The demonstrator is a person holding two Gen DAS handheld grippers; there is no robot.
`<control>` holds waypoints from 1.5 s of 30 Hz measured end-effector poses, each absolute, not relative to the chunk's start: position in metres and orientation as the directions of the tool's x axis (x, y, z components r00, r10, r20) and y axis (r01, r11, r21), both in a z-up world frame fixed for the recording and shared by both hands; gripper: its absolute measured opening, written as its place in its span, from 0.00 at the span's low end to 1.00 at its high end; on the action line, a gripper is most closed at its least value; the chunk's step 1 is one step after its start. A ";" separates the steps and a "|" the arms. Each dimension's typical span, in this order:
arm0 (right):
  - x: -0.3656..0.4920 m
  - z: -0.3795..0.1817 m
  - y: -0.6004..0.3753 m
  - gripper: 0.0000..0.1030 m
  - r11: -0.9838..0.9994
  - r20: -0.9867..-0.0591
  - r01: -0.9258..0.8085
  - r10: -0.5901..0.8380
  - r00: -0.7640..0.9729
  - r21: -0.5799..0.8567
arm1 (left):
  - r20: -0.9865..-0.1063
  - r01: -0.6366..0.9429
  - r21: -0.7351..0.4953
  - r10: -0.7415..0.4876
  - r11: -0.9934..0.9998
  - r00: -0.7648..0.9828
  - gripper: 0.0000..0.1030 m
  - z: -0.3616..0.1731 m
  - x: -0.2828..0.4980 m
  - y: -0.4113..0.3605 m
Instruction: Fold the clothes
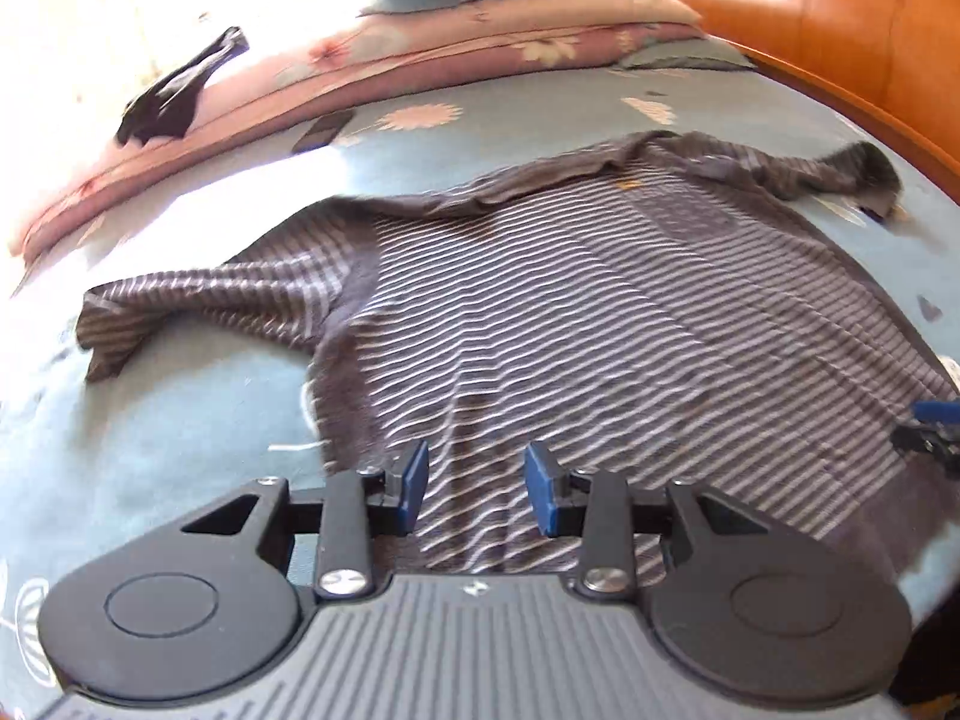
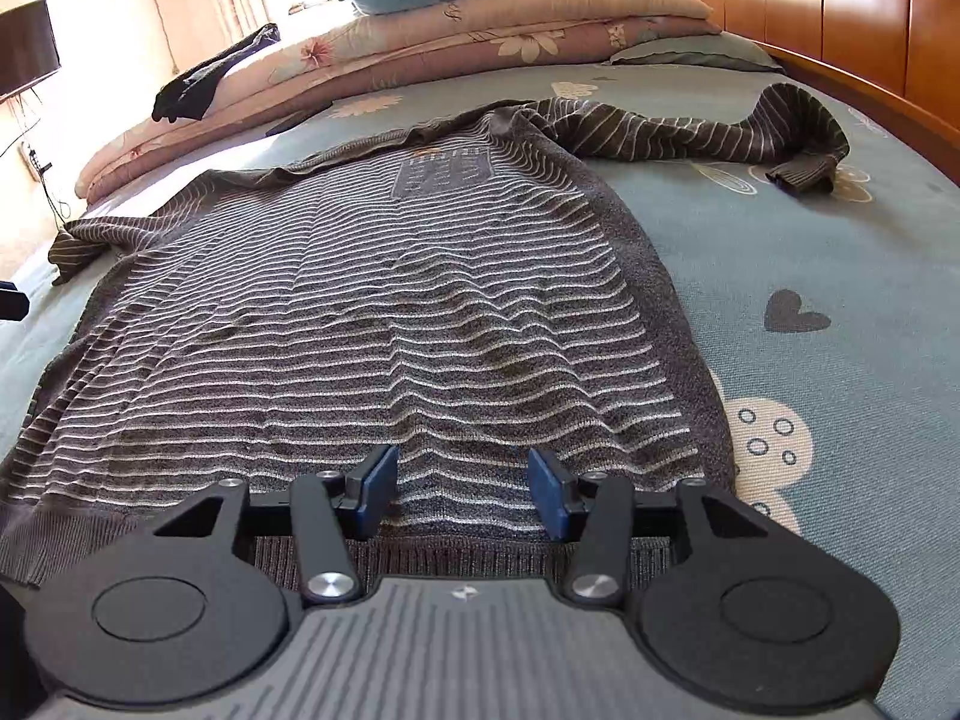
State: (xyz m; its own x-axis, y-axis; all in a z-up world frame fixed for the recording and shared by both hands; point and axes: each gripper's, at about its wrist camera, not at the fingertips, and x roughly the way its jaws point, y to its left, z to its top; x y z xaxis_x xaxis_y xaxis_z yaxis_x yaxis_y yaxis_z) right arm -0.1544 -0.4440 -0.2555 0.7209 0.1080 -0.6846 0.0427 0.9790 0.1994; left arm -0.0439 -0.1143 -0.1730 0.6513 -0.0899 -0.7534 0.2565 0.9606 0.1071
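A grey sweater with thin white stripes [image 1: 570, 300] [image 2: 372, 312] lies spread flat on the bed, hem toward me and collar at the far side. Its left sleeve [image 1: 198, 312] trails out to the left, and its right sleeve [image 2: 720, 126] curls away toward the headboard. My left gripper [image 1: 477, 492] hovers open over the hem's left part, blue pads apart with only fabric below. Over the hem's right part, my right gripper [image 2: 462, 492] is open too, nothing pinched. The right gripper's tip [image 1: 930, 426] shows at the left wrist view's right edge.
The blue bedsheet [image 2: 810, 276] with flower and heart prints lies bare to the right of the sweater. Folded pink quilts and pillows [image 2: 480, 18] are stacked at the back with a black garment [image 2: 204, 81] draped on them. A wooden headboard [image 2: 840, 18] stands at the right.
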 end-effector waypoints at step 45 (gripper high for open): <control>-0.147 -0.258 -0.447 0.75 0.970 -0.687 0.057 0.127 0.715 0.238 | -0.844 0.239 -0.159 -0.258 0.958 0.471 0.26 -0.243 -0.099 -0.061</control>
State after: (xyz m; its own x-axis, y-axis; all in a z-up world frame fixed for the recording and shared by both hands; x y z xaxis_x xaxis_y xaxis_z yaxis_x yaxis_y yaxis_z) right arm -0.1468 -0.4469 -0.2585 0.7154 0.1265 -0.6871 0.0572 0.9696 0.2381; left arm -0.0991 -0.0615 -0.2430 0.4711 -0.2577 -0.8436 0.2392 0.9579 -0.1590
